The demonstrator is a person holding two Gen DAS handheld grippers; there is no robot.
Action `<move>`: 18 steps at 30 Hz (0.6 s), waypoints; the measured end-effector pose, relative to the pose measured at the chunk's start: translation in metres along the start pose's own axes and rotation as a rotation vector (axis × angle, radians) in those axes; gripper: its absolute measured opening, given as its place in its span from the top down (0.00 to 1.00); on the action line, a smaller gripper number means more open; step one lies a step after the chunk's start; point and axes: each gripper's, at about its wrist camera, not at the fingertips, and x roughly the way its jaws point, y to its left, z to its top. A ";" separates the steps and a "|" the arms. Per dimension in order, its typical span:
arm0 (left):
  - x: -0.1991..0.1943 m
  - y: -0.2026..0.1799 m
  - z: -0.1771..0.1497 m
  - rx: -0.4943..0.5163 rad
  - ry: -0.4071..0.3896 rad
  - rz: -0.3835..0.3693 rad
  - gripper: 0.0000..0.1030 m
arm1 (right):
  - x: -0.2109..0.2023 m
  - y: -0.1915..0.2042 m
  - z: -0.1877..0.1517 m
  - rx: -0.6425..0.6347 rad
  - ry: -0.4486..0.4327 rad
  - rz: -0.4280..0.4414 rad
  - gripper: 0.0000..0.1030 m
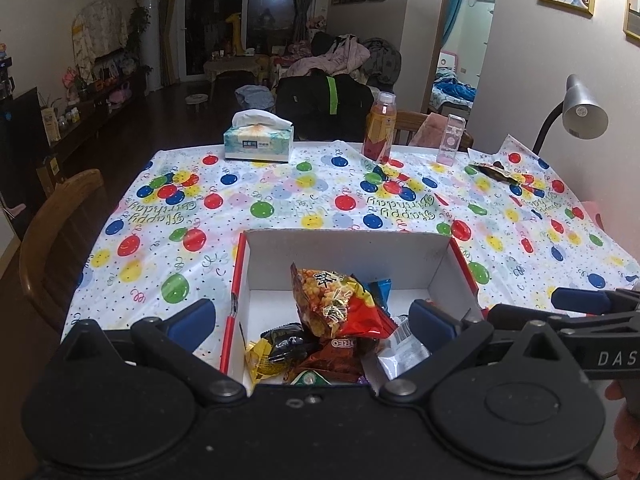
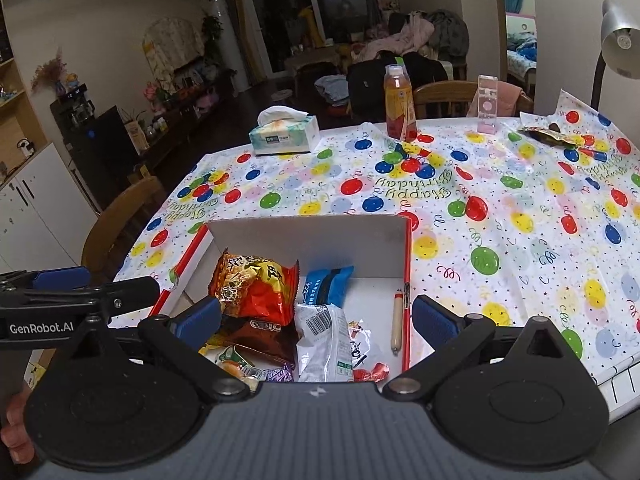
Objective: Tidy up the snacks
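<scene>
A white cardboard box with red edges [image 1: 344, 248] [image 2: 312, 236] sits on the balloon-print tablecloth near me, holding several snack packets. An orange-red snack bag [image 1: 336, 300] [image 2: 256, 284] lies on top, with a blue packet [image 2: 328, 284], an Oreo pack [image 1: 340, 346] [image 2: 260, 330] and a white packet [image 2: 320, 340] around it. My left gripper [image 1: 312, 320] hovers open over the box with nothing between its blue fingers. My right gripper [image 2: 318, 316] is open above the same box, also holding nothing. A dark snack packet [image 1: 496, 170] [image 2: 548, 134] lies at the far right of the table.
A tissue box [image 1: 258, 140] [image 2: 286, 134], an orange drink bottle [image 1: 380, 128] [image 2: 400, 102] and a clear pink case [image 1: 450, 140] [image 2: 486, 104] stand along the far edge. A desk lamp [image 1: 580, 112] rises at right. Wooden chairs [image 1: 60, 232] flank the table.
</scene>
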 end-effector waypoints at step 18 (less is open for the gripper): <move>-0.010 -0.009 -0.016 -0.021 0.030 0.040 0.00 | -0.006 -0.003 -0.008 -0.037 0.020 0.034 0.01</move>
